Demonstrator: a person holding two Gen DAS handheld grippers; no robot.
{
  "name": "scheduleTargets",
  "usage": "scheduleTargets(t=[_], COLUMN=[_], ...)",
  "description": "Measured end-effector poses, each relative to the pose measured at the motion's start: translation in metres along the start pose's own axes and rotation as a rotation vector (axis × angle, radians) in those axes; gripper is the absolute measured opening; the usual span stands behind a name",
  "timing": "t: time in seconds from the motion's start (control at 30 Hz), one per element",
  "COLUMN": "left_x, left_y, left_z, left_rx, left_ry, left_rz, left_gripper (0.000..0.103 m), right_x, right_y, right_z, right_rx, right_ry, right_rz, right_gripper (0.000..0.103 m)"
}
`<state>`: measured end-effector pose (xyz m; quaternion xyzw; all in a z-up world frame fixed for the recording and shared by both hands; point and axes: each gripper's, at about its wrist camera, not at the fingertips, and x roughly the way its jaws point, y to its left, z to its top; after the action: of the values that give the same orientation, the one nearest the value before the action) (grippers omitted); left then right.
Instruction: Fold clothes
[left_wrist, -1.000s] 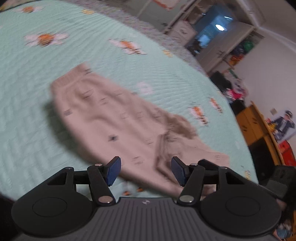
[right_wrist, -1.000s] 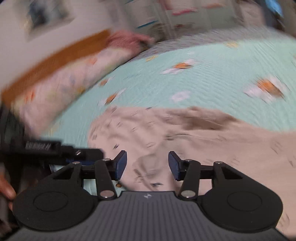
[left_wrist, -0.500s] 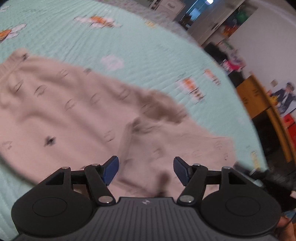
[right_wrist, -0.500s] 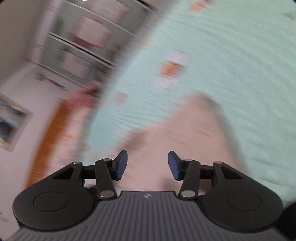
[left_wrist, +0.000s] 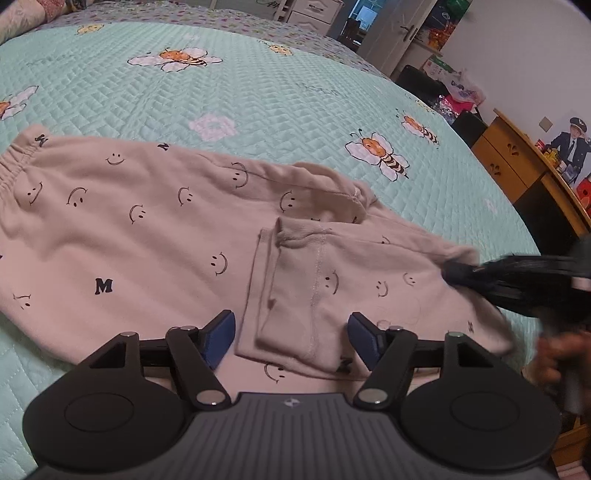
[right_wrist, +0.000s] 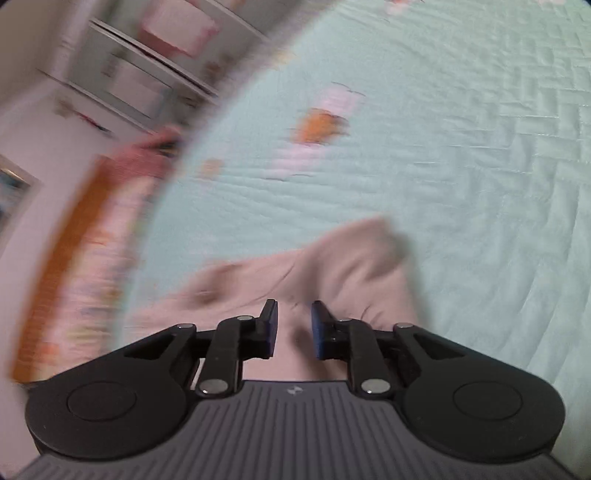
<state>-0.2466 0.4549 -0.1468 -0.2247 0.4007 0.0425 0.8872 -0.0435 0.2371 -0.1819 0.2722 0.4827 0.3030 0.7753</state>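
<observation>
Left wrist view: left gripper opening over trousers.

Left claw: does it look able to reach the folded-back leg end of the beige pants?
Probably yes: the left claw is opening its jaws, and the folded-back leg end lies uncovered on the quilt between its fingers, not yet gripped.

right tool: jaws narrowed over pink garment | mint bedspread beneath

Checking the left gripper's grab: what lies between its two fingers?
In the left wrist view, a folded flap of the pink trousers lies between the opening left gripper's fingers, ungripped.
</observation>
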Motion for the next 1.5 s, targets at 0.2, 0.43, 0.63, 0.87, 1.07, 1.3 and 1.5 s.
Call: scheduleTargets(t=[0.2, 0.43, 0.63, 0.87, 1.07, 1.3, 1.5], left_x=[0.0, -0.001, -0.023, 0.012, 0.03, 0.037, 0.039], left_y=[0.004, -0.001, -0.023, -0.052, -0.037, -0.02, -0.031], left_z=[0.0, -0.001, 0.006, 0.017, 0.016, 0.028, 0.026], left_rx=[-0.028, 0.012, 0.109, 0.217, 0.178, 0.011, 0.051], left_ry=[0.0, -0.002, -0.095, -0.057, -0.003, 0.037, 0.047], left_rz=[-0.017, -0.004, 0.084, -0.049, -0.098, -0.178, -0.151], left_gripper=[0.07, 0.071, 0.069, 0.07, 0.07, 0.071, 0.071], right_x=[-0.017, 0.01, 0.078, 0.118, 0.149, 0.15, 0.186], right_y=[0.009, 0.091, 0.118, 0.124, 0.128, 0.13, 0.135], right_z=[-0.003, 0.017, 0.052, 0.079, 0.071, 0.057, 0.048], right_rx=[0.059, -0.194, -0.208, -0.156, -0.155, -0.106, 0.041], right_ry=[-0.1, 0.039, 0.256, 0.435, 0.706, 0.852, 0.863], right_rz=[-0.001, 0.113, 0.222, 0.292, 0.285, 0.296, 0.313], right_gripper=[0.008, 0.028, 0.052, 0.059, 0.06, 0.069, 0.072])
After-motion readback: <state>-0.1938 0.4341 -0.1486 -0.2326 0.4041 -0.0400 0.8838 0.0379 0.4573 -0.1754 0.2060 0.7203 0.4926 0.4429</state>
